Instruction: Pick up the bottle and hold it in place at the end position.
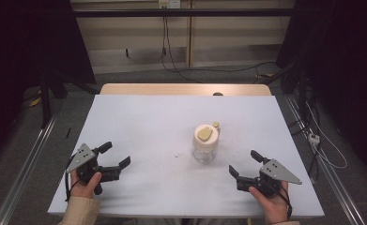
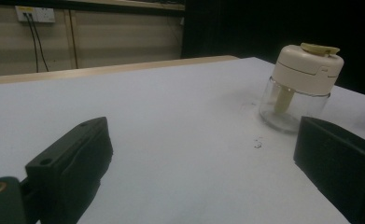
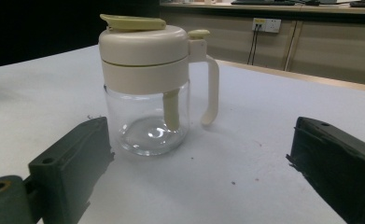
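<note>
A clear glass jar [image 1: 204, 146] with a cream lid and a side handle stands upright a little right of the table's middle. The left gripper view shows the jar [image 2: 296, 105] off to the upper right, and in the right gripper view the jar [image 3: 147, 121] looms close, its handle turned to the right. My left gripper [image 1: 115, 155] rests at the near left, held by a hand, jaws open and empty. Near the front right my right gripper [image 1: 245, 164] is also open and empty, aimed toward the jar from a short way off.
The table [image 1: 139, 122] has a pale blue-white top with a wooden strip [image 1: 181, 89] along its far edge. A few dark specks [image 1: 177, 154] lie left of the jar. Cables [image 1: 326, 154] trail on the floor to the right, and metal rails run beside the table.
</note>
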Motion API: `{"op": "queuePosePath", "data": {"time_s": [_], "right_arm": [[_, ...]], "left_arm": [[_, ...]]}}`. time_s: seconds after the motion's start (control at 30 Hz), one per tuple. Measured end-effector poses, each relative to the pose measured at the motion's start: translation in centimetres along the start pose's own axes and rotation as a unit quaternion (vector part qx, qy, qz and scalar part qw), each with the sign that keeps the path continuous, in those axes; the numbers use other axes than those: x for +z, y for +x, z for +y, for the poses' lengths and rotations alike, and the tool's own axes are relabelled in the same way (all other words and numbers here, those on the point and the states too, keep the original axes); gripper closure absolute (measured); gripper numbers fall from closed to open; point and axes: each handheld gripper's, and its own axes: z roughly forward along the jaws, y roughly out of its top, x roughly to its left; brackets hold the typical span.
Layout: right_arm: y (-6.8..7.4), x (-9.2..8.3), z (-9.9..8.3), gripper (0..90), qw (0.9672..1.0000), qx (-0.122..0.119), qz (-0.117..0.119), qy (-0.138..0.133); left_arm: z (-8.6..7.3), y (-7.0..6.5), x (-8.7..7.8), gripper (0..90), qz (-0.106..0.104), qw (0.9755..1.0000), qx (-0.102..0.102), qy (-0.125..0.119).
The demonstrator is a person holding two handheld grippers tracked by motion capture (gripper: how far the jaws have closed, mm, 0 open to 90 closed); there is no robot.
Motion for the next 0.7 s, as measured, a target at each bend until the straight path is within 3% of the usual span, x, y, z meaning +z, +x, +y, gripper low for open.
{"op": "queuePosePath", "data": {"time_s": [0.27,0.37,0.57,0.63,0.7], "right_arm": [[0.2,1.1,0.2,3.9,0.9998,-0.014,0.014,0.007],[0.2,1.7,0.4,3.5,0.9999,-0.004,0.015,0.007],[0.1,2.8,1.2,3.9,0.9999,-0.012,0.012,-0.002],[0.2,3.2,1.4,3.9,0.9998,-0.002,0.019,-0.001],[0.5,3.5,1.5,4.6,0.9996,-0.008,0.028,0.002]], "left_arm": [[0.0,0.1,-0.2,3.8,0.002,1.0,-0.002,-0.001],[0.1,0.2,-0.2,3.8,0.005,1.0,-0.001,0.0],[0.1,0.1,-0.3,3.8,0.007,1.0,0.005,0.001],[0.1,0.1,-0.3,3.8,0.007,1.0,0.004,0.001],[0.1,0.1,-0.3,3.8,0.007,1.0,0.005,0.001]]}}
